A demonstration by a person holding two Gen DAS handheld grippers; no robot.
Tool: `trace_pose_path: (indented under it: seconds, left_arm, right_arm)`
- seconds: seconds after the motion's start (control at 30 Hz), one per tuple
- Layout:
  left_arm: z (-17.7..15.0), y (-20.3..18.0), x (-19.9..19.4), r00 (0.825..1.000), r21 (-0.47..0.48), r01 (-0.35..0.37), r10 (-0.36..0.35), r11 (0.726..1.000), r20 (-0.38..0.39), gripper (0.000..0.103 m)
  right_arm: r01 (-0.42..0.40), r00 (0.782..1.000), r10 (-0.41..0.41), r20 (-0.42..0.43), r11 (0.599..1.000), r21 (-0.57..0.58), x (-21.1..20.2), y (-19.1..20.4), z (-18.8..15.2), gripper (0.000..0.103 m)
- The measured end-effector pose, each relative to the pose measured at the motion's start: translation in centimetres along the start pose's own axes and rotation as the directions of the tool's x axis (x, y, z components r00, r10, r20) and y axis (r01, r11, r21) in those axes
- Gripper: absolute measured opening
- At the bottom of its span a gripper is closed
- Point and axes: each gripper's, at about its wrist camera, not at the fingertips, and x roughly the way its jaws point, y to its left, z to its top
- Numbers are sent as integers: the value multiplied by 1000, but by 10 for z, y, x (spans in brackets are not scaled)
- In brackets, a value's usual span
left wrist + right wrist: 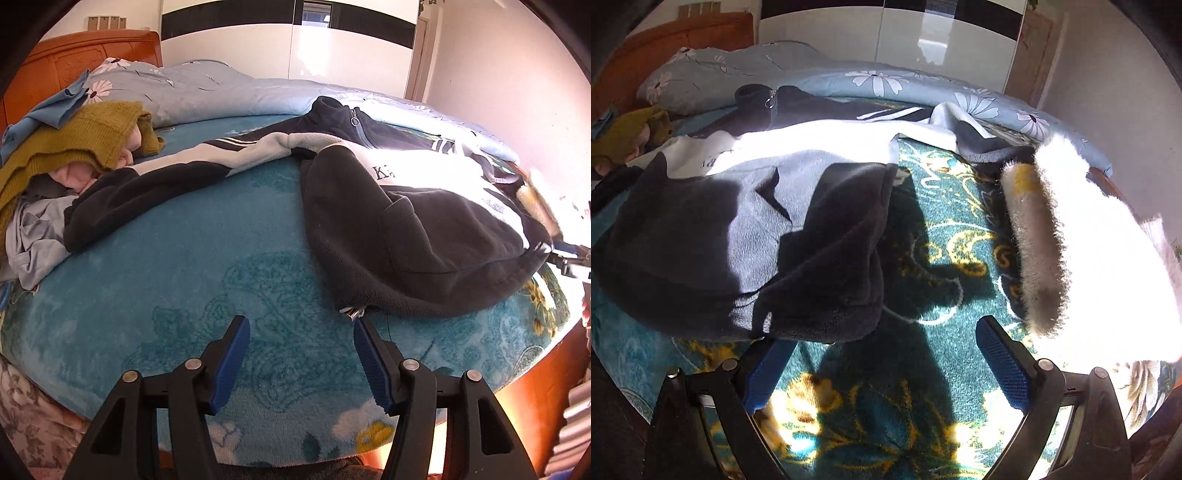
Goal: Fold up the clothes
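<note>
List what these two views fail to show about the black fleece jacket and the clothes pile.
- Black fleece jacket: chest lettering in the left wrist view is washed out by sunlight after "K".
- Its right sleeve: in the right wrist view, the end runs under a white furry item.
- Clothes pile: cut off by the left edge; lower garments are hidden under the mustard knit sweater.

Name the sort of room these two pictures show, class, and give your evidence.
Most likely a bedroom: a bed with an orange wooden headboard, a floral pillow, and a glossy white wardrobe behind it.
</note>
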Motion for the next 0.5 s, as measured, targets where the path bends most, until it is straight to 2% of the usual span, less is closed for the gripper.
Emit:
trace_pose_path:
  seconds: [0.1,0.17,0.33,0.43,0.5]
  left_arm:
    - [-1,-4,6,1000,0,14,-14,1000,-22,63]
    - [-1,-9,9,999,18,14,-13,1000,-34,63]
    - [3,-21,21,998,63,-5,9,998,-59,63]
    - [12,-20,29,997,47,-13,17,999,-74,63]
    - [20,-18,33,997,16,3,-1,1000,-77,63]
  right_arm:
    - [-44,997,40,65,997,58,-9,-6,20,95]
    - [-95,993,86,82,988,119,-7,-11,32,90]
    - [-217,974,191,120,940,263,2,-21,63,84]
    - [-226,971,198,132,943,244,6,-19,79,72]
    - [-215,973,191,128,954,208,8,-14,89,50]
